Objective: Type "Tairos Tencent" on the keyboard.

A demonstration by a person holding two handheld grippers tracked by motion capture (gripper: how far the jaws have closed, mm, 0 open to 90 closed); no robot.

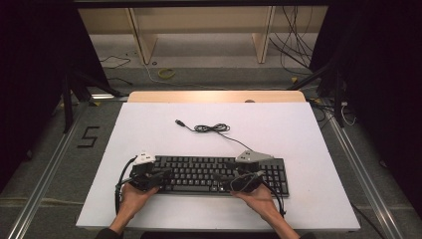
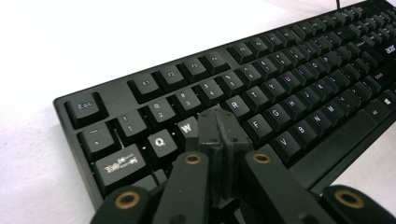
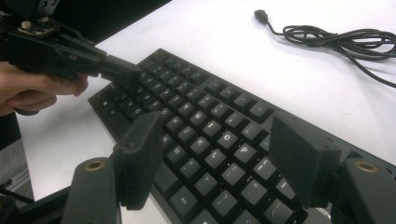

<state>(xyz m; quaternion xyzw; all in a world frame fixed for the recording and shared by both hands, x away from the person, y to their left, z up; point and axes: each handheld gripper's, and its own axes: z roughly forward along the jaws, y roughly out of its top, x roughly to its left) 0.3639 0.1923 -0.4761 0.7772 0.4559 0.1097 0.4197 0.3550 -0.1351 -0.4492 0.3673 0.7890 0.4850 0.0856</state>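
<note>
A black keyboard (image 1: pixel 204 167) lies across the near part of the white tabletop (image 1: pixel 308 134). Its cable (image 1: pixel 213 128) runs back to a loose coil and ends in a USB plug (image 1: pixel 178 121). My left gripper (image 2: pixel 218 117) is shut with nothing between its jaws, and its tip sits over the keys just right of W. In the high view the left gripper (image 1: pixel 163 174) is at the keyboard's left end. My right gripper (image 3: pixel 217 140) stands open above the keys (image 3: pixel 219 154), its jaws apart and holding nothing. In the high view the right gripper (image 1: pixel 235 180) is right of the keyboard's middle.
Bare white tabletop lies behind and on both sides of the keyboard. Beyond the table a wooden frame (image 1: pixel 144 40) stands on the floor among loose cables (image 1: pixel 293 45) and a yellow coil (image 1: pixel 166 73). Metal rails (image 1: pixel 50 169) run along both sides.
</note>
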